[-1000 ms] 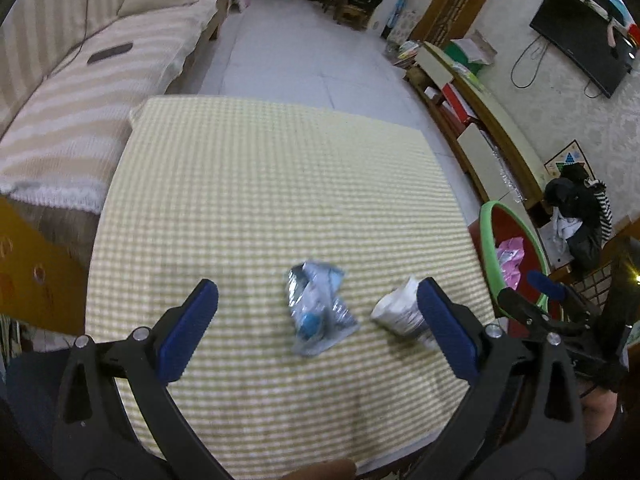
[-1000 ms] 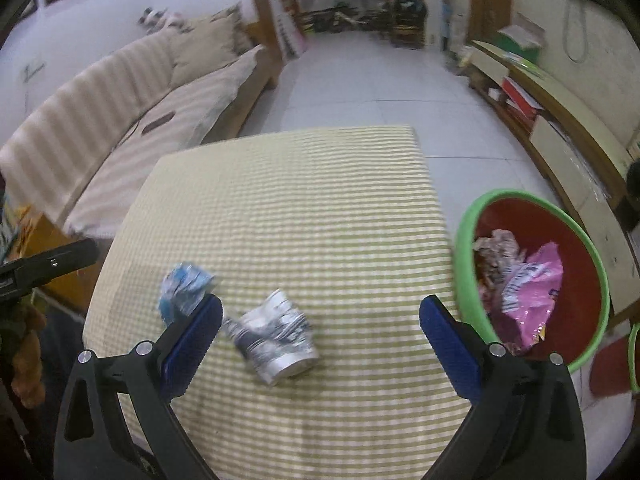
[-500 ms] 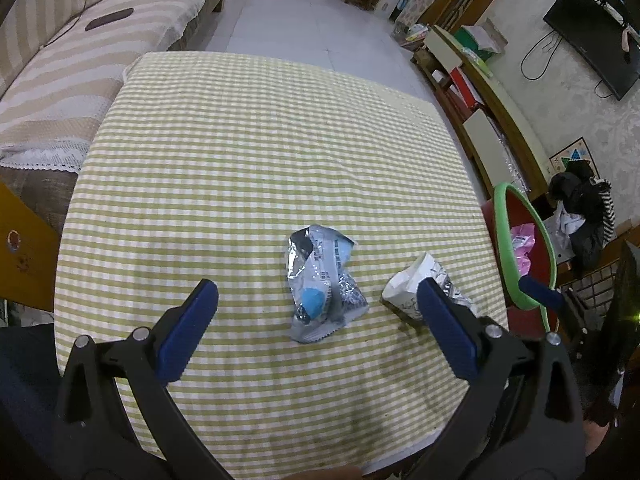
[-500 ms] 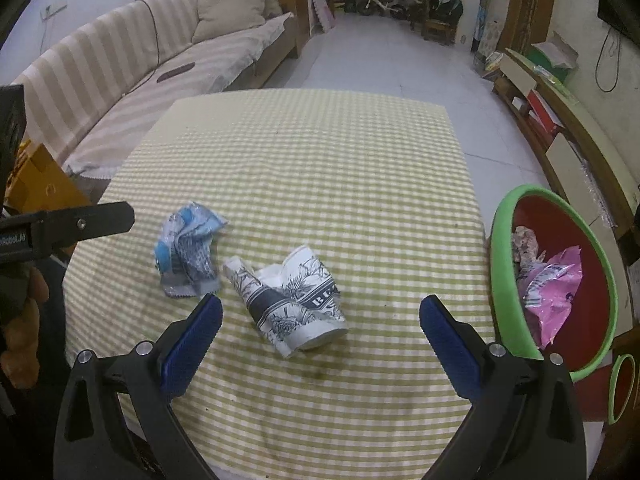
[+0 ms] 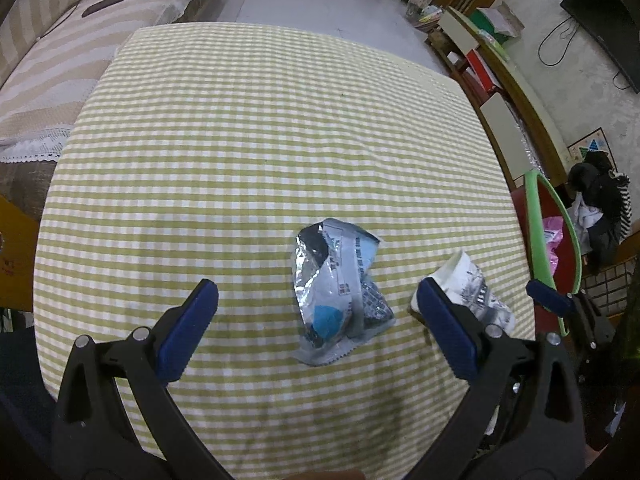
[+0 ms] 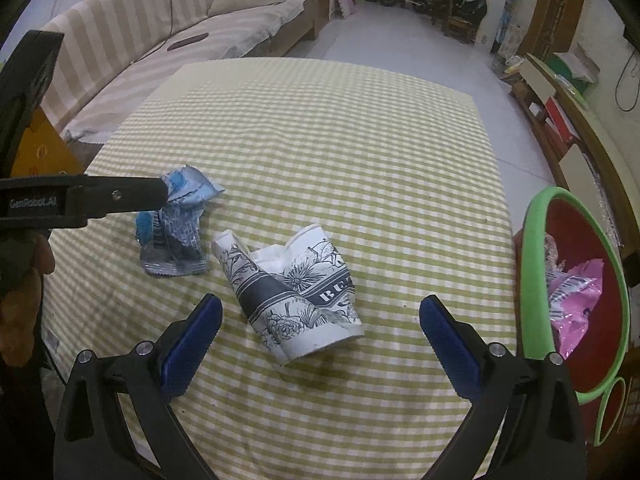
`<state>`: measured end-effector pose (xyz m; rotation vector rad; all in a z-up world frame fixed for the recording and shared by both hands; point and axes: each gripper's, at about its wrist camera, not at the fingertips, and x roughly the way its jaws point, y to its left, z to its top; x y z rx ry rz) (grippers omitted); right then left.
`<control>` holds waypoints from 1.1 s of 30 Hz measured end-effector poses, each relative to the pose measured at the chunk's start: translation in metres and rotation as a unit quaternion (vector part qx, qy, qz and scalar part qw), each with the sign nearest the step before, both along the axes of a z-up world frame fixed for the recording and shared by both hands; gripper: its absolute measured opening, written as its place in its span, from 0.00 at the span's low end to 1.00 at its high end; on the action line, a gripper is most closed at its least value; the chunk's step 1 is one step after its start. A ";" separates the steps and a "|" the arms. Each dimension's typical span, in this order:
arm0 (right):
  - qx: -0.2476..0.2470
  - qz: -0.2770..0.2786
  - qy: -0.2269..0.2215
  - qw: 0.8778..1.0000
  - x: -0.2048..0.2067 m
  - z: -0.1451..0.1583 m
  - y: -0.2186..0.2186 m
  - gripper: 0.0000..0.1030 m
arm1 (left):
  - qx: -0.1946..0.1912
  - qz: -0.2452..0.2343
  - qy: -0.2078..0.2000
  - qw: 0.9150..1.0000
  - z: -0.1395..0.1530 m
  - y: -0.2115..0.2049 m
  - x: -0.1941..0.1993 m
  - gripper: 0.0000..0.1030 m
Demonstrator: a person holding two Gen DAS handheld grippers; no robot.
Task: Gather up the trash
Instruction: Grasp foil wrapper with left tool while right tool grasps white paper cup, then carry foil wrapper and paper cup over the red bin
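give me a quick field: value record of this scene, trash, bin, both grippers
surface: table with green-checked cloth
trash 1: crumpled foil wrapper, silver and blue, lying on the cloth
trash 2: crushed paper cup, floral print, on its side, right of the wrapper
bin: red basin with green rim beside the table's right edge, pink wrapper already inside
left hand-held gripper: open, wrapper between its fingers
right hand-held gripper: open, cup between its fingers
collected so far: neither table item gripped
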<state>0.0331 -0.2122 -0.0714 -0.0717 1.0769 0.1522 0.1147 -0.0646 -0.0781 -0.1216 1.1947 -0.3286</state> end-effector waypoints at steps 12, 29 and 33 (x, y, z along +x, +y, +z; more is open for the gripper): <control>-0.002 0.016 0.008 1.000 0.012 -0.011 0.004 0.87 | 0.025 -0.013 0.017 0.999 -0.023 -0.020 0.008 0.79; 0.009 0.030 0.014 0.999 0.012 -0.010 0.013 0.67 | 0.024 -0.019 0.022 0.999 -0.025 -0.023 0.009 0.26; 0.026 0.013 0.007 1.000 0.008 0.000 0.002 0.66 | 0.014 -0.018 0.019 1.000 -0.018 -0.016 0.004 0.24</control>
